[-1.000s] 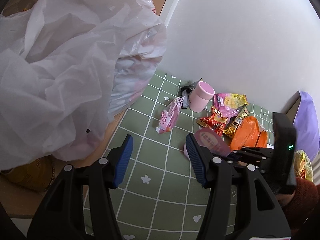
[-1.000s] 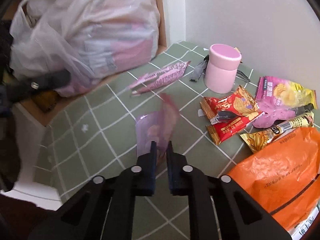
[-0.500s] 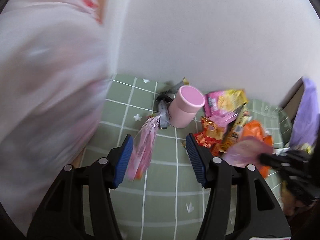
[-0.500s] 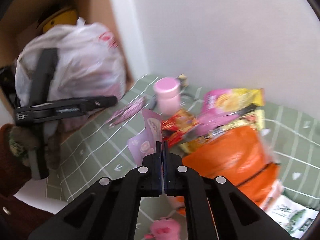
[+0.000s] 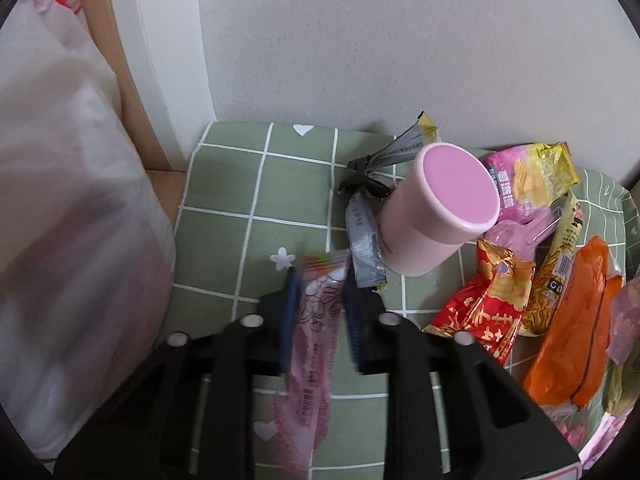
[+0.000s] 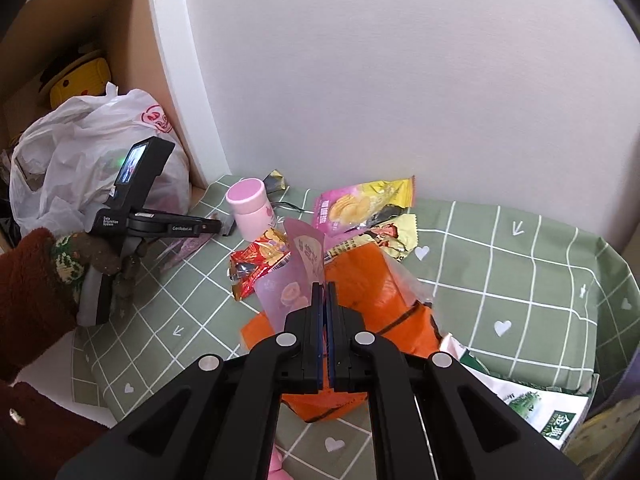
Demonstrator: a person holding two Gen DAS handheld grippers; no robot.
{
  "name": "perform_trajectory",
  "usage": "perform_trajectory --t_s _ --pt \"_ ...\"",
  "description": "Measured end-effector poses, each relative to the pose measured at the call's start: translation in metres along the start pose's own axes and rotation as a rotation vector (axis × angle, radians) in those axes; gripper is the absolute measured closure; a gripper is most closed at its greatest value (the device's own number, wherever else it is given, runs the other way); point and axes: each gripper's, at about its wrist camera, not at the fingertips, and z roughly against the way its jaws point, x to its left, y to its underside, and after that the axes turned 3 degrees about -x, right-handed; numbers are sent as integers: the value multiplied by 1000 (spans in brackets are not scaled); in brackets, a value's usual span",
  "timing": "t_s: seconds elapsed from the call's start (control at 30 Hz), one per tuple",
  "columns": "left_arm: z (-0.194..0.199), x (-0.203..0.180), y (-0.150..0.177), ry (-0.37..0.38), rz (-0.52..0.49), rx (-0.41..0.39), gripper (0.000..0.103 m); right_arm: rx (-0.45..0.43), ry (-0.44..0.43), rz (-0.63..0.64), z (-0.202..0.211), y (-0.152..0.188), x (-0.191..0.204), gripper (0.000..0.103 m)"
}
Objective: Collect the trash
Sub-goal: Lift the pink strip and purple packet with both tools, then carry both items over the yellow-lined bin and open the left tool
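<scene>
In the left wrist view a long pink wrapper (image 5: 316,344) lies on the green checked cloth (image 5: 224,224). My left gripper (image 5: 320,280) straddles it, jaws closing, and its blue pads touch both edges of the wrapper. From the right wrist view the same left gripper (image 6: 224,226) shows low at the cloth's left, held by a gloved hand (image 6: 100,256). My right gripper (image 6: 323,292) is shut on a pale pink wrapper (image 6: 304,256), lifted above the orange bag (image 6: 372,280). The white plastic bag (image 6: 72,152) sits at the left by the shelf.
A pink lidded cup (image 5: 440,216) stands by the wall beside a silver wrapper (image 5: 364,248). A red wrapper (image 5: 480,308), a pink-and-yellow chip bag (image 6: 360,204) and a yellow wrapper (image 6: 394,236) lie around the orange bag. A white-and-green packet (image 6: 532,404) lies near right.
My left gripper swung away from the white bag, came down over the long pink wrapper and narrowed its jaws on it. My right gripper rose with the pale pink wrapper.
</scene>
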Motion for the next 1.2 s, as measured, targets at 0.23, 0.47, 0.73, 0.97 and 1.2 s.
perform_trajectory --t_s 0.23,0.47,0.73,0.97,1.2 --pt "83 -2 4 113 79 -217 86 -61 20 -14 22 -9 0 99" --pt "163 -34 -23 233 45 -446 86 -170 92 -33 67 -22 -9 99" --pt "216 -109 -53 448 -93 -616 86 -305 287 -59 146 -21 -30 99" --pt "233 -183 -56 621 -216 -642 85 -388 461 -141 217 -3 -56 99" --pt "241 -260 -46 798 -308 -606 85 -421 608 -219 272 22 -80 99"
